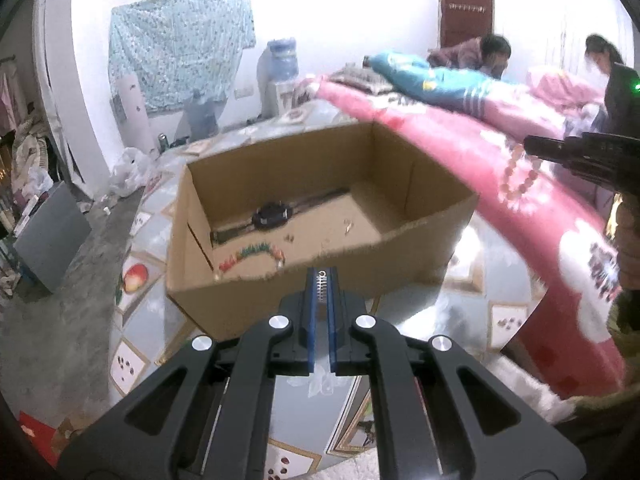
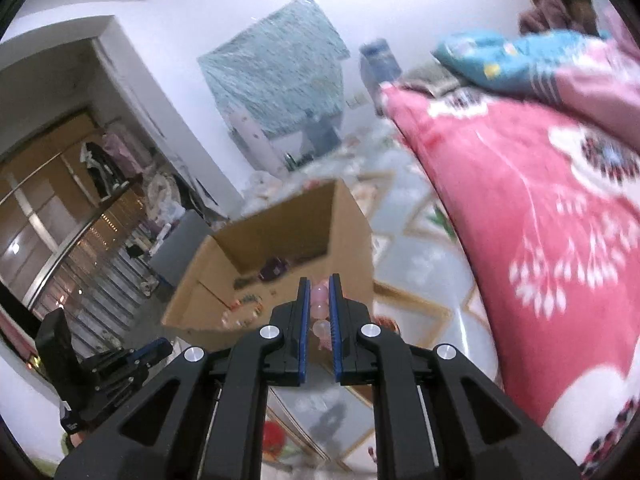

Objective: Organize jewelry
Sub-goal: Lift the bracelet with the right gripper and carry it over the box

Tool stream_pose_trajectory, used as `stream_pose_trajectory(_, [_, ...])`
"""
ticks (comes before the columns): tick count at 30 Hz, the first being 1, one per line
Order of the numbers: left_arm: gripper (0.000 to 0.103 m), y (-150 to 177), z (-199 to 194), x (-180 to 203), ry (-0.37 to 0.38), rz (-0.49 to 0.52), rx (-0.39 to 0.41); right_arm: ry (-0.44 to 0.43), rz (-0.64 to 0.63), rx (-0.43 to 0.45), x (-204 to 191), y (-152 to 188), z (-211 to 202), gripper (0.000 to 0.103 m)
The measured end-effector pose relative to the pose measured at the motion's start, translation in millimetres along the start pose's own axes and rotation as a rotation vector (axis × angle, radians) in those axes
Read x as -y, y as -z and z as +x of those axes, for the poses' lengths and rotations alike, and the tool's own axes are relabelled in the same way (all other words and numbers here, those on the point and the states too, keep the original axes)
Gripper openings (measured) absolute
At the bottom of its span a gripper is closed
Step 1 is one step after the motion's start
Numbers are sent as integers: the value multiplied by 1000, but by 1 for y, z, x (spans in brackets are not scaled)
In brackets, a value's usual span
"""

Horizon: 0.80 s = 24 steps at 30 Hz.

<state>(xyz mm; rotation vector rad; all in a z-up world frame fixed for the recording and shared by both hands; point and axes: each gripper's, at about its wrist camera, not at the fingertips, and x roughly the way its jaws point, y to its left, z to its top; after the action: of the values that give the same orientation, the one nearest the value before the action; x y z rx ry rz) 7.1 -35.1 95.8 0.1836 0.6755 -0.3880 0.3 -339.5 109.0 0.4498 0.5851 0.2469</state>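
Observation:
An open cardboard box point(image 1: 436, 216) stands on the patterned table, just beyond my left gripper point(image 1: 323, 278). On the box floor lie a black watch point(image 1: 271, 214) and a colourful bead bracelet point(image 1: 252, 254). My left gripper is shut on a small silver coiled piece point(image 1: 321, 285), held near the box's front wall. At the right edge of the left wrist view, my right gripper point(image 1: 529, 147) carries a pink bead bracelet point(image 1: 520, 178) that dangles over the blanket. In the right wrist view the pink bead bracelet point(image 2: 319, 304) sits pinched between that gripper's point(image 2: 319, 282) blue pads, with the box point(image 2: 224, 256) ahead and the left gripper point(image 2: 165, 347) lower left.
A pink floral blanket point(image 1: 480, 168) on a bed borders the table point(image 1: 464, 312) on the right, with two people behind it. A water dispenser point(image 1: 282, 76) stands at the back wall. A grey bin point(image 1: 52, 236) and bags litter the floor at left.

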Motion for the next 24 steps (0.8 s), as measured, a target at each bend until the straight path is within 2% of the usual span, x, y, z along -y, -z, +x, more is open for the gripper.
stream_pose_trajectory(5, [4, -29, 2, -15, 56, -10, 23, -70, -60, -36, -24, -27, 20, 9])
stream_pose_trajectory(8, [4, -52, 21, -25, 117, -16, -11, -107, -81, -94, -34, -38, 45, 9])
stream_pose_trajectory(11, [4, -76, 62, -37, 207, -57, -107, -132, -92, -148, -41, -45, 71, 10])
stream_pose_trajectory(17, [4, -100, 155, -43, 298, -107, -317, -151, -118, -214, -44, -50, 111, 10])
stream_pose_trajectory(21, [4, -105, 223, -38, 290, -106, -463, -161, -122, -251, -41, -54, 129, 10])
stream_pose_trajectory(24, [4, -105, 258, -38, 283, -116, -538, -160, -132, -272, -39, -55, 139, 10])
